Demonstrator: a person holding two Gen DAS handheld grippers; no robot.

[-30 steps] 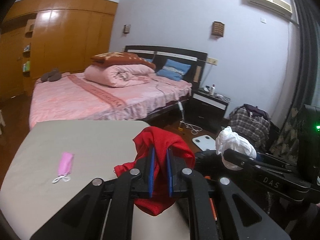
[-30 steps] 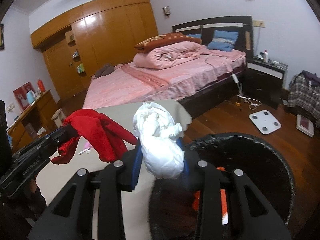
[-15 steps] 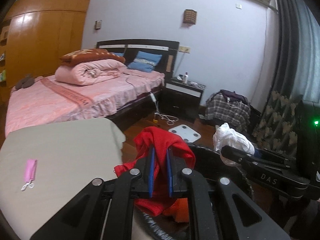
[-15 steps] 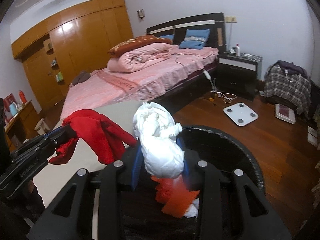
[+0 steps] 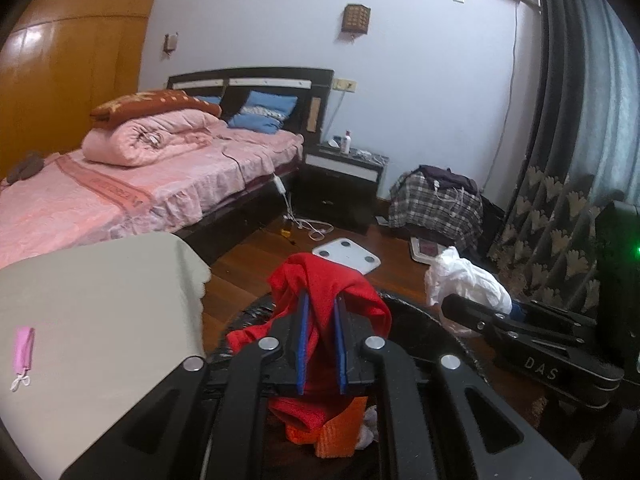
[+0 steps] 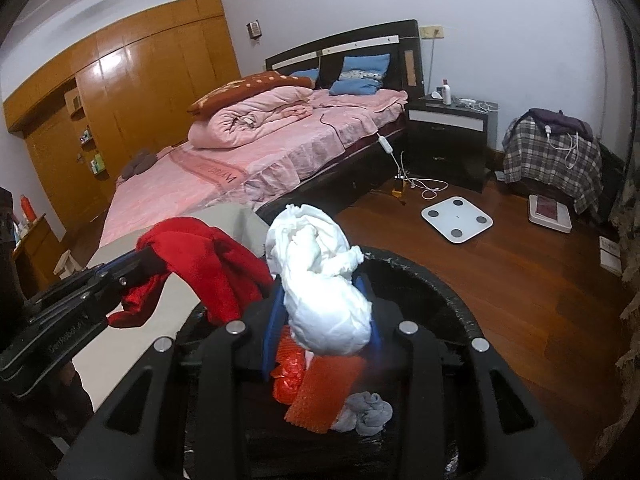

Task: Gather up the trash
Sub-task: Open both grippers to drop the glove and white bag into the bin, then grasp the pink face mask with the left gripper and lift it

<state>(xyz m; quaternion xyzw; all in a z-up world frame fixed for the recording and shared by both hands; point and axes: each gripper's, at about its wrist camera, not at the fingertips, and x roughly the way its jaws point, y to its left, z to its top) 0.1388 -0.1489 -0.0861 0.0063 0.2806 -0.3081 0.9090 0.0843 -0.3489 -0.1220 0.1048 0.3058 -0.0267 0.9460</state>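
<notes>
Red cloth [image 5: 320,292] is clamped in the left gripper [image 5: 320,344], white crumpled bag [image 6: 324,292] in the right gripper [image 6: 320,320], both above the black bin [image 6: 448,292]. Better to open the jaws only when centred over it, so nothing falls on the floor [image 6: 520,264].

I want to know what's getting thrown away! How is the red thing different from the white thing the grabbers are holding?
The red cloth is bright red, soft and fuzzy, and drapes loosely from the left gripper. The white wad is crinkly, bunched into a tight lump in the right gripper. Both are pinched between blue-padded fingers and held over the black trash bin.
</notes>
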